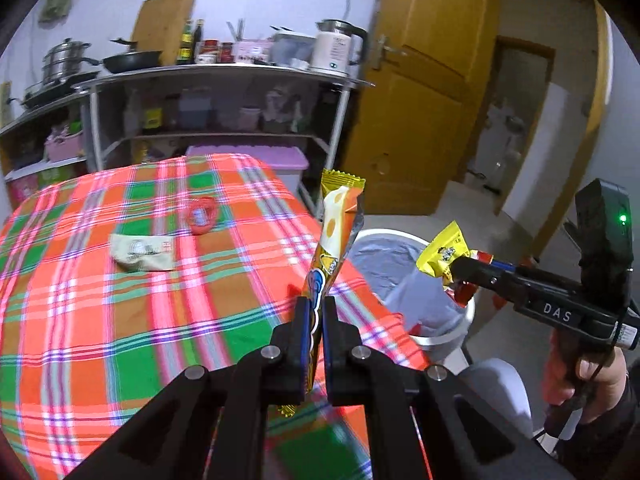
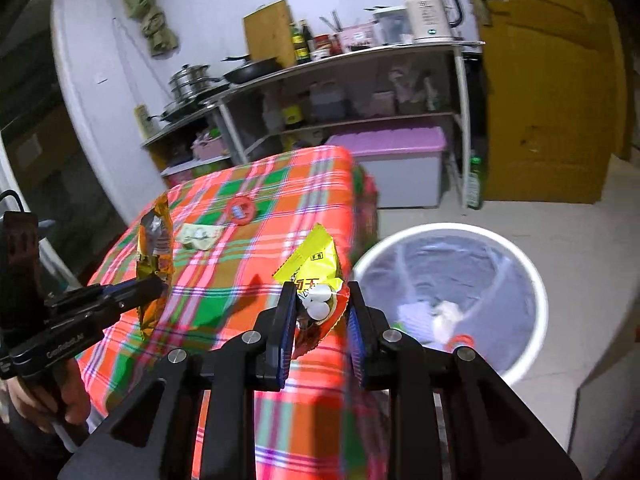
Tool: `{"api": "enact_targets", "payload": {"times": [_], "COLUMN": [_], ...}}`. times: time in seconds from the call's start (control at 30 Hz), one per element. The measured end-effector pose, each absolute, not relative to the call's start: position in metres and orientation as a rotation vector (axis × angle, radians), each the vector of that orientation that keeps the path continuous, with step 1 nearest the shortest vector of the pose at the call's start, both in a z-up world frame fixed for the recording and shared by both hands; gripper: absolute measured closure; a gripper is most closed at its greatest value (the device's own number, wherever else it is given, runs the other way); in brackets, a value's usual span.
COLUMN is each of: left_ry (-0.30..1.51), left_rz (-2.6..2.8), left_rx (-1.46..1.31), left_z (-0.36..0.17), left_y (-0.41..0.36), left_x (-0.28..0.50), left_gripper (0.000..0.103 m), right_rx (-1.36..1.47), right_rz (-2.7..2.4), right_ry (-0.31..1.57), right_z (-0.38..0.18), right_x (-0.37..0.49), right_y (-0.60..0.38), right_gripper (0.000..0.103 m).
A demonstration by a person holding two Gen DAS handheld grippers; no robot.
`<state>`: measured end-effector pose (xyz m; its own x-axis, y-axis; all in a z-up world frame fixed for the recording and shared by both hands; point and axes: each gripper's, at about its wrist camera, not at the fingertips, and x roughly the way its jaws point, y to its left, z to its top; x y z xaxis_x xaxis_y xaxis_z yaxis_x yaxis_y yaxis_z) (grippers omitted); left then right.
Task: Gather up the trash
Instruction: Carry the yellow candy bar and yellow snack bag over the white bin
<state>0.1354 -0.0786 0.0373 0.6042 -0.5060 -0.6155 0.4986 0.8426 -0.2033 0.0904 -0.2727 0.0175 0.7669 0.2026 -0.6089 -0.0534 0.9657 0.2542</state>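
Note:
My left gripper [image 1: 316,308] is shut on a long orange snack wrapper [image 1: 334,236] and holds it upright above the table's right edge. It also shows in the right wrist view [image 2: 154,256]. My right gripper [image 2: 318,300] is shut on a yellow and red snack packet [image 2: 316,280] and holds it beside the white trash bin [image 2: 532,280]; this packet shows over the bin in the left wrist view [image 1: 444,256]. The bin [image 1: 464,316] is lined with a bag and holds some trash. A crumpled pale wrapper [image 1: 142,254] and a red round wrapper [image 1: 202,216] lie on the plaid tablecloth [image 1: 100,320].
A metal shelf rack [image 1: 224,80] with pans, bottles and a kettle [image 1: 336,46] stands behind the table. A purple-lidded storage box [image 2: 400,160] sits under it. A yellow wooden door [image 1: 424,100] is at the right. The bin stands on the pale floor right of the table.

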Motion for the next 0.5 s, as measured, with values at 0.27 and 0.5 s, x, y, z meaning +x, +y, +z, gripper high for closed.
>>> {"api": "enact_targets", "payload": {"times": [0.27, 0.5], "left_ry": [0.754, 0.791], "left_rz": [-0.676, -0.728], "left_rx": [0.037, 0.067], "left_z": [0.025, 0.013], "left_y": [-0.133, -0.174], "left_x": [0.143, 0.157], "left_gripper": [0.098, 0.097], "right_rx": [0.265, 0.296], "right_rz": [0.037, -0.015], "right_ry": [0.705, 0.731], "right_z": [0.005, -0.008], "right_x": [0.083, 0.086], "right_y": [-0.313, -0.341], "right_gripper": [0.078, 0.078]}}
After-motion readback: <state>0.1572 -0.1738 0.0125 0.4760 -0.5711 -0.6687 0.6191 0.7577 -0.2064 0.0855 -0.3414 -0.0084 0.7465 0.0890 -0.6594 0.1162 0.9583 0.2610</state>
